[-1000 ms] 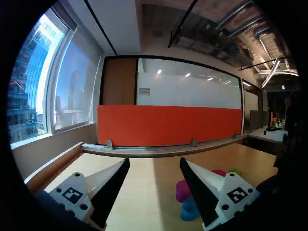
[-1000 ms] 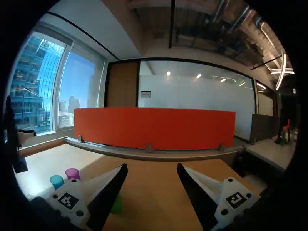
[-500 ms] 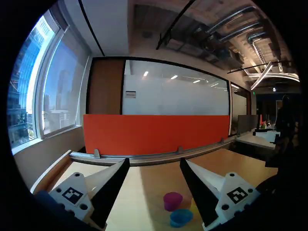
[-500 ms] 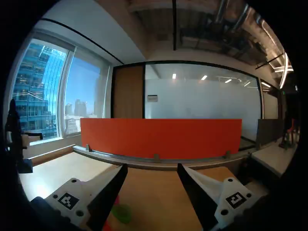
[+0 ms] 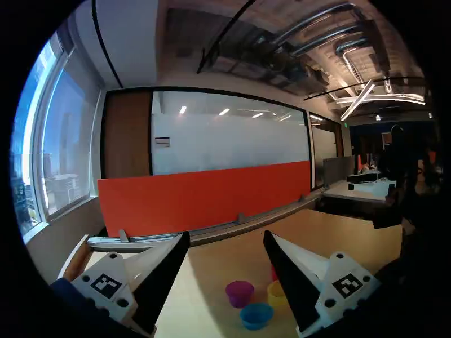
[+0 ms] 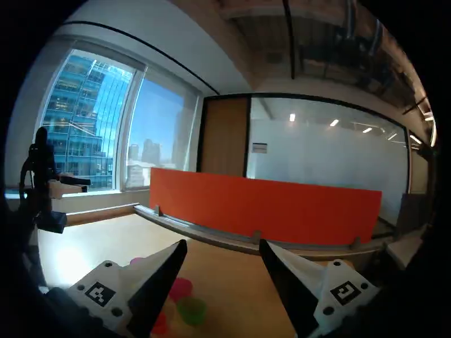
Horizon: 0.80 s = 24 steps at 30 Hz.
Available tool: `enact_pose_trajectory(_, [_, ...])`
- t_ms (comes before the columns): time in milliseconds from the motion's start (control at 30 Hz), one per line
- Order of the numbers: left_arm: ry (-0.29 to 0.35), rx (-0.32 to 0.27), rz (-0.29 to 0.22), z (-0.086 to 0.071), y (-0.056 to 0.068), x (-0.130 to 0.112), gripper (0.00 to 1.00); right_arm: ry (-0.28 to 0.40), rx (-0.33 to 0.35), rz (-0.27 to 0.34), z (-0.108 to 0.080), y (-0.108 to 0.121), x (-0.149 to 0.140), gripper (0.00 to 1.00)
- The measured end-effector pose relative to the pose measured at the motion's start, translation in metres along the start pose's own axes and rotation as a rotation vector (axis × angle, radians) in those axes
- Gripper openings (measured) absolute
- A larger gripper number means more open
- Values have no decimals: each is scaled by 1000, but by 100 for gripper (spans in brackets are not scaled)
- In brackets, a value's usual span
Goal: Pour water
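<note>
Left claw [image 5: 225, 234]: fingers standing apart, gripping nothing; purple cup [image 5: 239, 293] and blue cup [image 5: 256, 315] sitting on the worktop [image 5: 338, 225], low between them, just right of centre.
Right claw [image 6: 222, 242]: likewise gaping, empty; green cup [image 6: 191, 310] lying low-left; left claw probably aligning better.

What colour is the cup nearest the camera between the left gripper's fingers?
Blue. The cup shows best in the left gripper view.

Cups, small, plastic, open tops facing up. I am looking at a purple cup [image 5: 239, 293], a blue cup [image 5: 256, 315] and a yellow cup [image 5: 276, 293] standing clustered on the wooden table [image 5: 338, 231]. A green cup [image 6: 191, 310] is standing upright there too.
</note>
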<state>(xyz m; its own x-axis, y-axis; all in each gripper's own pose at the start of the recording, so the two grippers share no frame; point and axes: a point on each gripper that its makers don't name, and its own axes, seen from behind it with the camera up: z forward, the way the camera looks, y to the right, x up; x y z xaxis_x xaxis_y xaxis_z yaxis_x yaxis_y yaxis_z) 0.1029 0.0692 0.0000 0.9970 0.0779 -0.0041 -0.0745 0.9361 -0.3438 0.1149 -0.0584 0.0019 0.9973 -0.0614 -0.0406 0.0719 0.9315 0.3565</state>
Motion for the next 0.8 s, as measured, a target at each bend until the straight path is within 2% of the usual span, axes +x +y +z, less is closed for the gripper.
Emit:
enact_pose_trajectory(167, [-8,-97,4,-1,20,0,97,1,94,17,0,-18,5,99])
enact_pose_trajectory(267, [-22,-133,3,1,27,-5,97,-6,129,16,1,-24,4,99])
enact_pose_trajectory(567, [-108,-171,19,6,29,-38,97,-80,208,14,7,-35,-14,99])
enact_pose_trajectory(800, [-146,-211,12,8,32,-56,97,-142,239,-6,11,-37,-36,99])
